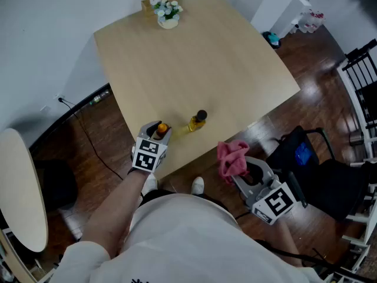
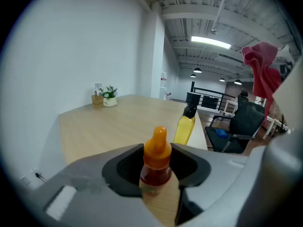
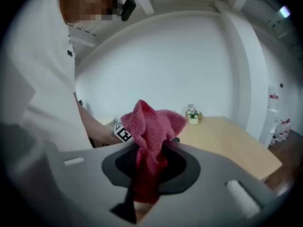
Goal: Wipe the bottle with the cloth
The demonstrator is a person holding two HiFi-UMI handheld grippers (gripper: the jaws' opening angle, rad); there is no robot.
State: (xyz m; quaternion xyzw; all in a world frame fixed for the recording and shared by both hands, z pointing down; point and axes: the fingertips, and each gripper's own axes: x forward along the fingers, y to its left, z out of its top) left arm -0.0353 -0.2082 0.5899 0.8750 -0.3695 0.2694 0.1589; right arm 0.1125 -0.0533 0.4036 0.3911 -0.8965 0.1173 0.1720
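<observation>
A small bottle with an orange cap and red contents [image 2: 156, 162] stands between the jaws of my left gripper [image 2: 156, 174], which is shut on it near the table's front edge; the same bottle [image 1: 161, 130] shows in the head view inside the left gripper [image 1: 158, 133]. A yellow bottle with a black cap [image 1: 197, 121] stands free on the table to its right, also seen as the yellow bottle [image 2: 184, 126]. My right gripper [image 3: 149, 171] is shut on a pink-red cloth [image 3: 152, 136], held off the table's front edge; the cloth [image 1: 232, 158] bunches above the right gripper [image 1: 247, 173].
The light wooden table [image 1: 206, 63] carries a small flower pot [image 1: 168, 15] and a wooden holder at its far edge. A black chair with a blue item [image 1: 303, 155] stands right of the table. A round pale table [image 1: 20, 187] sits at the left.
</observation>
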